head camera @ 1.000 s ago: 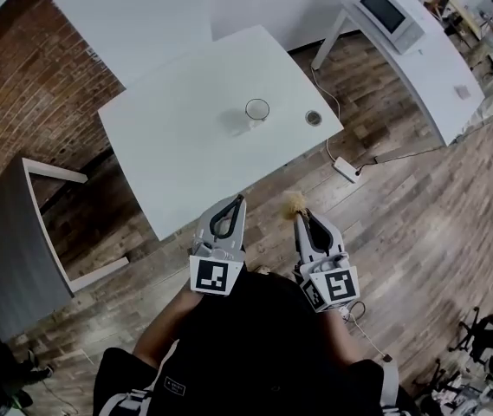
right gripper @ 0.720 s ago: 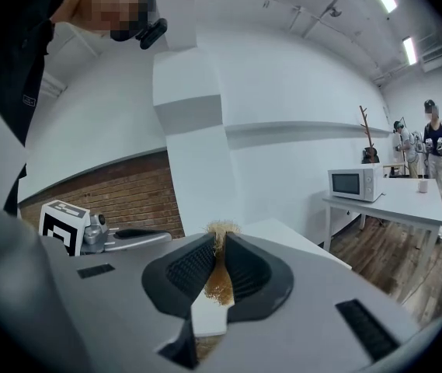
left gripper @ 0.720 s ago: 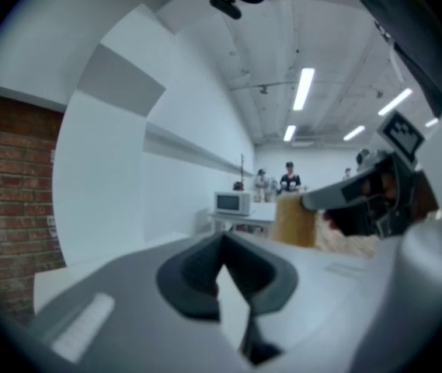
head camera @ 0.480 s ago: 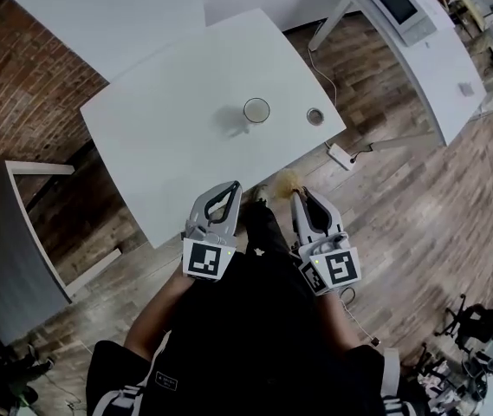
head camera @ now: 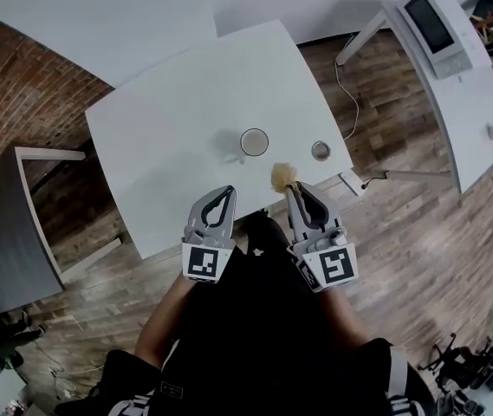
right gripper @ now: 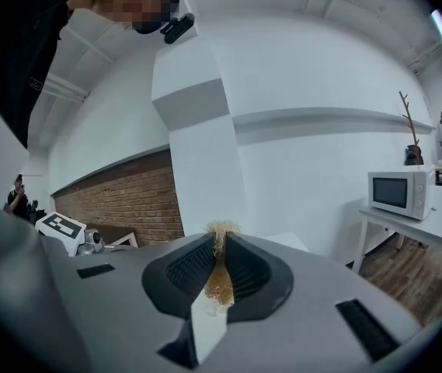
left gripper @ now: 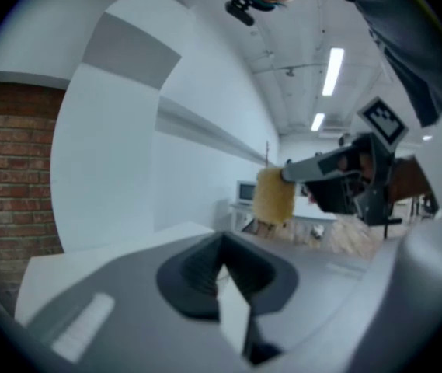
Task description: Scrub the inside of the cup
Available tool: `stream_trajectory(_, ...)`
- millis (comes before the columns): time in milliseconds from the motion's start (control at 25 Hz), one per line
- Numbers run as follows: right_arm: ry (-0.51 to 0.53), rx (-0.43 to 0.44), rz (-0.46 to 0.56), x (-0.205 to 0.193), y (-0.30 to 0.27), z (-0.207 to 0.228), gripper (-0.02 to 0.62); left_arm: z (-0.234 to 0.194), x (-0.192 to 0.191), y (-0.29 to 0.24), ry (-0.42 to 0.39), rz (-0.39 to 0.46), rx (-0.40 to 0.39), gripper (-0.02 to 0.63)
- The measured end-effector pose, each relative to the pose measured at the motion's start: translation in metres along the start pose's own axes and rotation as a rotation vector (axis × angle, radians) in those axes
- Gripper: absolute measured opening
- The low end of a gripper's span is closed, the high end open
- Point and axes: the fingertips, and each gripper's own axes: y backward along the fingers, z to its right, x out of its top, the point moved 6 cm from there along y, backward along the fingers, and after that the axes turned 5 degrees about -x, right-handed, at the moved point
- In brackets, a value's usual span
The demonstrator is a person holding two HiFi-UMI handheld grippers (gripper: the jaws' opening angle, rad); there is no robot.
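Head view: the white tabletop (head camera: 168, 146) fills the upper middle. Below it, the left gripper (head camera: 228, 194) has its fingers closed on nothing; the right gripper (head camera: 288, 191) pinches a tan scrubber (head camera: 282, 177) in its fingers. The cup (head camera: 254, 141) stands unheld on the tabletop at frame centre, so a scrubbing push could tip it. It looks clear, upright and round-rimmed.

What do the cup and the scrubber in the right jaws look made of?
Cup: likely clear glass, maybe plastic; the white table shows through its wall. Scrubber: tan matte fibre with frayed strands sticking out, possibly loofah or coir.
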Motion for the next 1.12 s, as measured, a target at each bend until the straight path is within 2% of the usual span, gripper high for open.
stream_trajectory(200,-0.004,0.091,-0.054,-0.009,-0.045,0.023,0.034,-0.014,-0.021,-0.025,-0.005,-0.056,0.067,0.005)
stream_trajectory(240,-0.011,0.099,-0.061,-0.011,-0.051,0.023,0.034,-0.017,-0.028,-0.030,0.005,-0.078,0.058,0.006)
stream_trajectory(400,-0.012,0.110,-0.101,-0.019,-0.073,0.023,0.034,-0.024,-0.059,-0.051,0.049,-0.183,-0.012,0.092)
stream_trajectory(560,-0.024,0.104,-0.138,-0.035,-0.092,0.024,0.034,-0.026,-0.089,-0.075,0.047,-0.278,-0.054,0.118)
stream_trajectory(760,-0.006,0.101,-0.209,-0.062,-0.123,0.024,0.034,-0.030,-0.129,-0.102,0.036,-0.422,-0.048,0.133)
stream_trajectory(1000,0.008,0.129,-0.250,-0.079,-0.152,0.025,0.034,-0.027,-0.142,-0.120,-0.041,-0.437,-0.079,0.127)
stream_trajectory(1120,-0.002,0.164,-0.302,-0.094,-0.159,0.023,0.034,-0.028,-0.144,-0.119,-0.041,-0.433,-0.079,0.078)
